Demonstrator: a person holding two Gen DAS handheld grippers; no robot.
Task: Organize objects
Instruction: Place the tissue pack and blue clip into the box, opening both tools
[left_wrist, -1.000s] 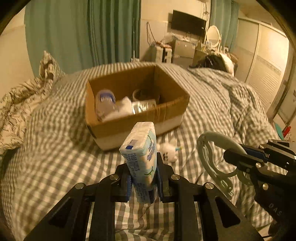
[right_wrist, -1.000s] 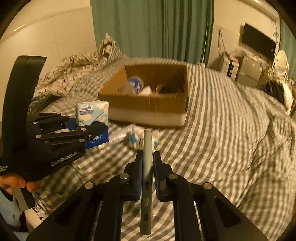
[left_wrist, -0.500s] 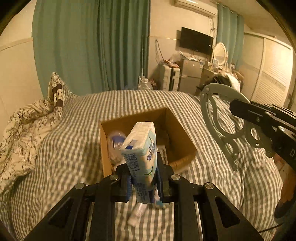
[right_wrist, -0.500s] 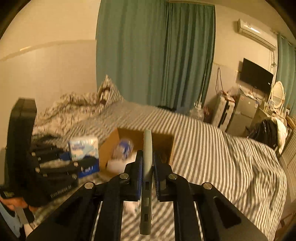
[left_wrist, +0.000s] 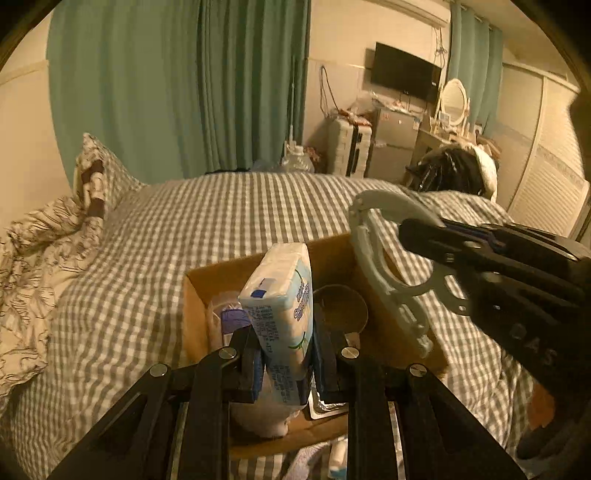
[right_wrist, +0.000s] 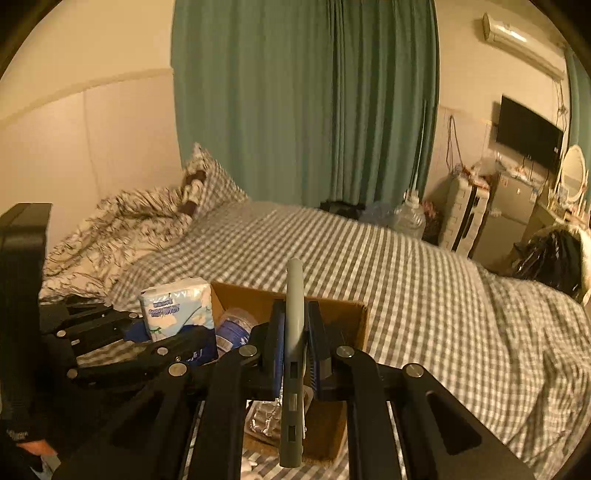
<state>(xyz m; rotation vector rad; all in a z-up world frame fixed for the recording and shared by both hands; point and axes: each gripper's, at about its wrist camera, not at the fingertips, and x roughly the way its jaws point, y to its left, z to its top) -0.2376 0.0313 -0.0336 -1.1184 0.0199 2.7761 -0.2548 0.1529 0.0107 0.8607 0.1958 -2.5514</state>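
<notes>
Cardboard box (left_wrist: 399, 325) on the checked bed is waiting as two loaded grippers are hovering above it.

The left gripper (left_wrist: 286, 365) is clamping an upright tissue pack (left_wrist: 282, 306) over the box's near side; the right gripper (right_wrist: 295, 354) is pinching a pale grey plastic frame (right_wrist: 294, 332) edge-on above the same opening. Risk: both tools are crowding one box, so the frame's long end may be snagging the rim or striking the pack on release.
</notes>
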